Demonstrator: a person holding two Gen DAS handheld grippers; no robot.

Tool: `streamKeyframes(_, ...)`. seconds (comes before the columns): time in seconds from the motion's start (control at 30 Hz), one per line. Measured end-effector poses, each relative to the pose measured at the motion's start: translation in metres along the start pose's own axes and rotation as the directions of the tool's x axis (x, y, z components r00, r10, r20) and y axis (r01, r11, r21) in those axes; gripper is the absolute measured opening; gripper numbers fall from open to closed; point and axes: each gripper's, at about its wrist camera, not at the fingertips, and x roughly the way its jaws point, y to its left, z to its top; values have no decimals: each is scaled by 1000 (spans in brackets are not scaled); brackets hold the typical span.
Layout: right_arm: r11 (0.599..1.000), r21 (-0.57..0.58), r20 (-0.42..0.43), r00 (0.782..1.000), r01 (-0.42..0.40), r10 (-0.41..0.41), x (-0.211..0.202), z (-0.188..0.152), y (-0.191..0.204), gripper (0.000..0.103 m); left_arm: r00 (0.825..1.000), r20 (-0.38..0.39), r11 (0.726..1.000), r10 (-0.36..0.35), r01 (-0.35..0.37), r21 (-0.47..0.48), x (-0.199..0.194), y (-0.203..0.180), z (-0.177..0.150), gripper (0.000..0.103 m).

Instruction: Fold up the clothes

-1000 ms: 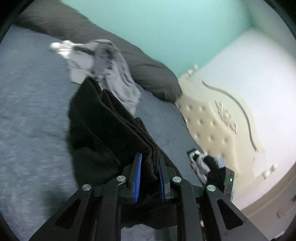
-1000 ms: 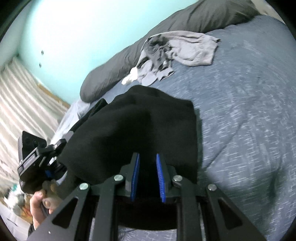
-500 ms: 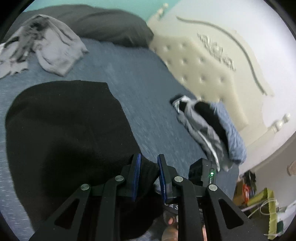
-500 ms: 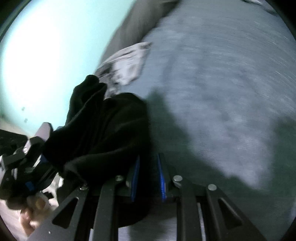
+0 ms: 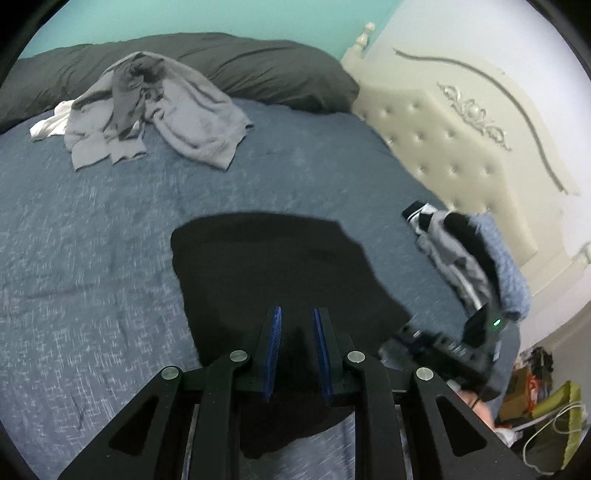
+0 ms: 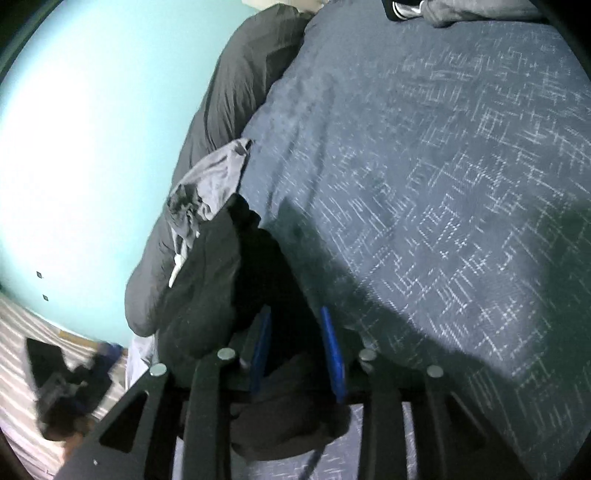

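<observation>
The left gripper [image 5: 296,325] is clamped on the near edge of the black garment [image 5: 280,266] spread on the blue bed [image 5: 92,240]. The right gripper [image 6: 295,325] is opening, black cloth between its fingers.

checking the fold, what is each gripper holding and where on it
Left gripper pinches the black garment at its near edge; right gripper is opening, bunched black cloth between its jaws.

The black garment's [image 5: 280,280] near edge is hidden beneath the left gripper [image 5: 297,334]. Right of the garment, the other gripper [image 5: 465,347] is blurred. The folded pile [image 6: 461,11], far beyond it, is cut off, perhaps three garments.
</observation>
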Motion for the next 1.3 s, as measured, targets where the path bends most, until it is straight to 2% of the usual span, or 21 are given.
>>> streamKeyframes(0.2,1000,21,49,999,-9,8,-9,4,-10,29,999,-51,1000,0,1,20,33,-9,-16,20)
streamKeyframes(0.4,1000,14,83,997,-3,2,-17,9,-11,30,992,-122,1000,14,-14,-2,61,4,-44,19)
streamKeyframes(0.53,998,-47,83,995,-50,53,-19,12,8,29,995,-101,1000,8,-9,-18,52,3,-45,20)
streamKeyframes(0.67,984,-143,61,991,-109,118,-15,15,32,30,1000,-28,1000,11,-10,12,30,-9,-22,20)
streamKeyframes(0.73,975,-179,36,990,-130,139,-8,16,42,29,1000,-20,1000,9,-8,14,33,-12,-11,20)
streamKeyframes(0.87,973,-203,-42,994,-107,100,21,9,49,29,996,-70,998,49,-46,47,64,-16,-2,20)
streamKeyframes(0.93,975,-216,-57,997,-58,46,28,5,45,29,993,-104,998,60,-59,12,81,-4,-11,19)
streamKeyframes(1.0,973,-229,-67,998,-5,-10,34,2,40,25,992,-120,999,47,-49,-12,91,6,-23,19)
streamKeyframes(1.07,969,-243,-76,995,47,-67,40,-1,36,10,993,-117,999,31,-35,-28,94,11,-31,19)
streamKeyframes(1.1,970,-237,-77,994,63,-83,42,-2,32,7,993,-114,999,26,-30,-31,92,12,-31,18)
streamKeyframes(1.2,982,-182,-64,997,39,-51,37,1,25,5,993,-109,999,38,-39,-8,85,2,-21,18)
streamKeyframes(1.3,987,-161,-29,999,13,-18,29,4,27,8,995,-85,999,44,-41,34,74,-14,-6,18)
